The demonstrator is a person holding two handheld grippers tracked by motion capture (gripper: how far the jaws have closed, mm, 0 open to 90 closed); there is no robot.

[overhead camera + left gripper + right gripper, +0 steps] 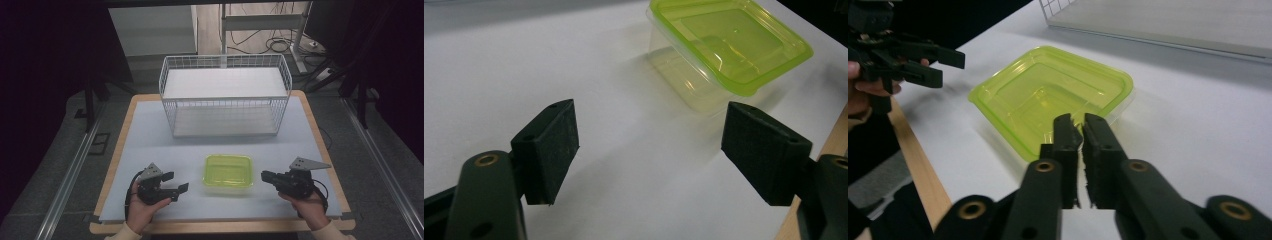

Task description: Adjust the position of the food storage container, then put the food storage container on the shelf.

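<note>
Container (228,171) first: a clear tub with a lime-green lid sits near the front middle of the bench (150,135), between the two grippers and apart from both. Behind it, at the far side, stands a white wire basket (224,95) with a shelf inside, a likely place for the tub to go, though that is only a guess.

The left gripper (176,181) rests to the left of the tub with its jaws spread wide; in the left gripper view the tub (729,50) lies ahead and to the right of the gap, not between the pads. The right gripper (265,175) points at the tub from the right, and its jaws stand nearly pressed together, a thin slit showing between them in the right gripper view, with nothing held and the lid's corner (1048,100) just beyond the tips.

The step in hand looks like the approach for a grasp. To do it well, the right jaws should open well wider before they close in, since a slit that narrow would only push the light tub along the smooth bench. A grip on the rim or side wall is safer than on the lid's flat top, which may pop or flex. The left gripper, already spread, could turn to face the tub and steady the opposite wall.
</note>
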